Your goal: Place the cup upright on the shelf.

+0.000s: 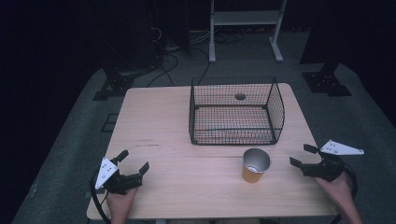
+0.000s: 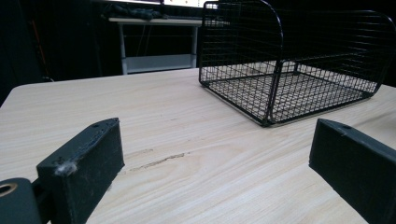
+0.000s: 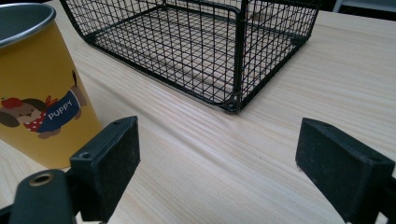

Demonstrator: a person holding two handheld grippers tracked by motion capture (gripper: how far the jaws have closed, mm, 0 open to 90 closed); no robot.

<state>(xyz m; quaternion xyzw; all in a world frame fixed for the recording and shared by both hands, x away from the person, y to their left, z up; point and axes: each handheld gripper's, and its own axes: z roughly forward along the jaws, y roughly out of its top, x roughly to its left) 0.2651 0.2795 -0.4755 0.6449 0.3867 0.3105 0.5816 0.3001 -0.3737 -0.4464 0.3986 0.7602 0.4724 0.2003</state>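
— Where's the cup (image 1: pixel 256 165)?
— Upright on the table (image 1: pixel 187 186), just at six o'clock of the basket (image 1: pixel 236 112).
— And the tongs?
— Left gripper (image 1: pixel 135 162) and right gripper (image 1: pixel 302 156) both gape wide, holding nothing.

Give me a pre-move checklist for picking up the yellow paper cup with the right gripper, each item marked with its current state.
1. Right gripper open with nothing between its jaws: ok.
2. Yellow paper cup with the puppy print upright on the light wooden table: ok.
3. Cup between the right jaws: not ok; in the right gripper view it stands apart, off to the left of them.
4. Path from gripper to cup free of other things: ok.
5. Black wire basket free to take the cup: ok, though a small dark round spot shows near its back; cannot tell what it is.
6. Left gripper open and away from the cup: ok.
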